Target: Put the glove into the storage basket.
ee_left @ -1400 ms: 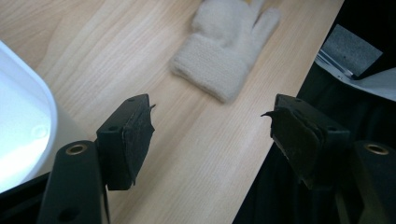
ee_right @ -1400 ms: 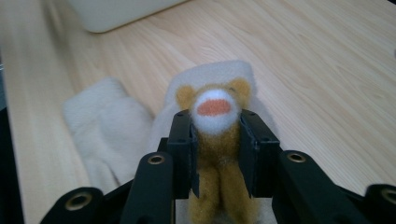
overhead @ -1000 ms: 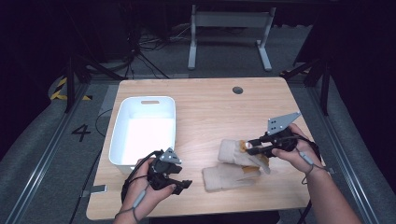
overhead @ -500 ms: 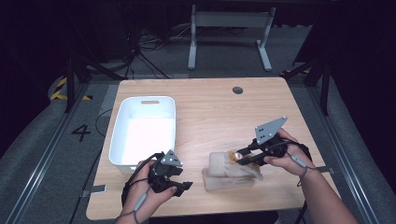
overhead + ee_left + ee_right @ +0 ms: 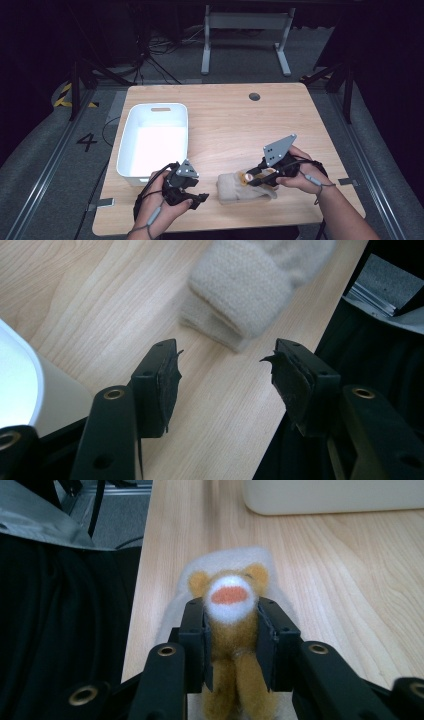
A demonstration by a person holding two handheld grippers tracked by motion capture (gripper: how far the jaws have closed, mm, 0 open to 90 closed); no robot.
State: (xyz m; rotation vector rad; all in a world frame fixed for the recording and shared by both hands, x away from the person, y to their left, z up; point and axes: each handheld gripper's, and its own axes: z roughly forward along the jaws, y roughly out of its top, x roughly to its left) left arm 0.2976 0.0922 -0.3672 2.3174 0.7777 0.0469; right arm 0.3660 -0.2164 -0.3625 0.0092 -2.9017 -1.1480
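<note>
A small tan plush toy (image 5: 230, 597) with a white muzzle and orange mouth sits between the jaws of my right gripper (image 5: 231, 630), which is shut on its body. In the high view that gripper (image 5: 248, 178) holds the toy (image 5: 245, 176) just over a cream knitted cloth (image 5: 235, 192) lying near the table's front edge. My left gripper (image 5: 200, 199) stands open to the left of the cloth, a short way off. In the left gripper view its jaws (image 5: 225, 370) have nothing between them and the cloth (image 5: 245, 285) lies just beyond them.
A white bin (image 5: 152, 112) stands on the left half of the wooden table (image 5: 240, 120), its near corner (image 5: 30, 385) close beside my left gripper. The table's front edge is right below both hands. A round grommet (image 5: 254, 96) sits at the back.
My right gripper has carried the plush toy leftward and toward the front edge, down onto the cloth. The left gripper has stayed in place.
</note>
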